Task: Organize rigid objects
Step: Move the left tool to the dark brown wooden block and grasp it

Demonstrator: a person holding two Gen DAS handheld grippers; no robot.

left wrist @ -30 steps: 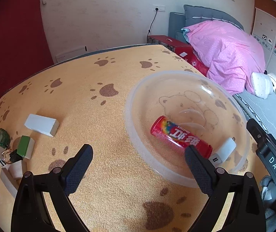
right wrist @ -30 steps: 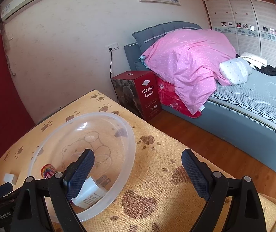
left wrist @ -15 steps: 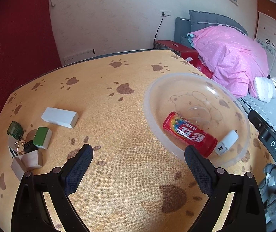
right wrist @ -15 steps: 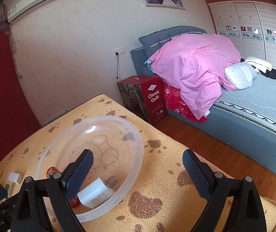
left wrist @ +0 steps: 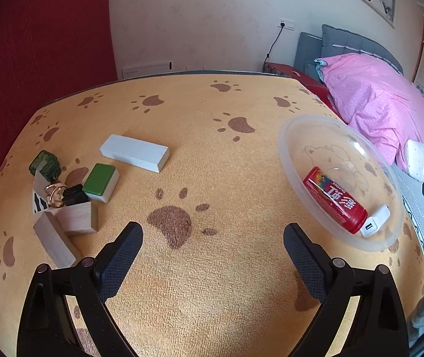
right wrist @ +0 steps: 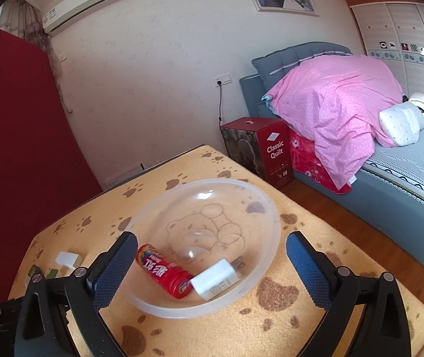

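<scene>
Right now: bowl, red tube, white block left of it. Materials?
Bowl: clear plastic, glossy; the tablecloth shows through.
Red tube: looks like shiny printed plastic, possibly a wrap.
White block: matte, probably painted wood or plastic; cannot tell which.

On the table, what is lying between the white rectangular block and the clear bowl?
Nothing: between the white block and the clear bowl only bare paw-print cloth shows, in the left wrist view.

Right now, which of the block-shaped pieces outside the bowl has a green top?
The small green-topped tile, lying flat beside the black clip. The long white block behind it and the two wooden blocks in front are plain.
</scene>
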